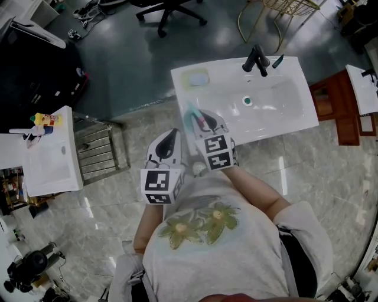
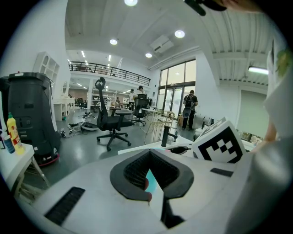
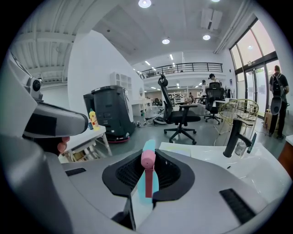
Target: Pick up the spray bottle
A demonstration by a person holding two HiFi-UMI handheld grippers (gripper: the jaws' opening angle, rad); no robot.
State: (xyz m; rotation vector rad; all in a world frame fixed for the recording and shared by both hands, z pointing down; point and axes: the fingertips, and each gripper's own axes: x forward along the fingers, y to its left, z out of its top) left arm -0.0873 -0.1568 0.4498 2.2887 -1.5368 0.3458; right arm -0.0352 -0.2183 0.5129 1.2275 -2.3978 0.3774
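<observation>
The spray bottle (image 3: 149, 180) is teal with a pink nozzle (image 3: 147, 158). It stands upright between the jaws of my right gripper (image 3: 149, 161), which are shut on it. The head view shows the spray bottle (image 1: 191, 115) held over the near left corner of the white sink (image 1: 283, 112), in the right gripper (image 1: 201, 122). My left gripper (image 1: 173, 135) hangs just left of it, over the floor. In the left gripper view the left gripper (image 2: 149, 156) has its jaw tips together. Only a sliver of teal and red shows through the slit behind them.
A black faucet (image 1: 257, 59) stands at the sink's far rim. A white side table (image 1: 44, 159) at the left carries a yellow bottle (image 1: 47, 120), with a metal rack (image 1: 97, 150) beside it. An office chair (image 1: 168, 12) stands farther off.
</observation>
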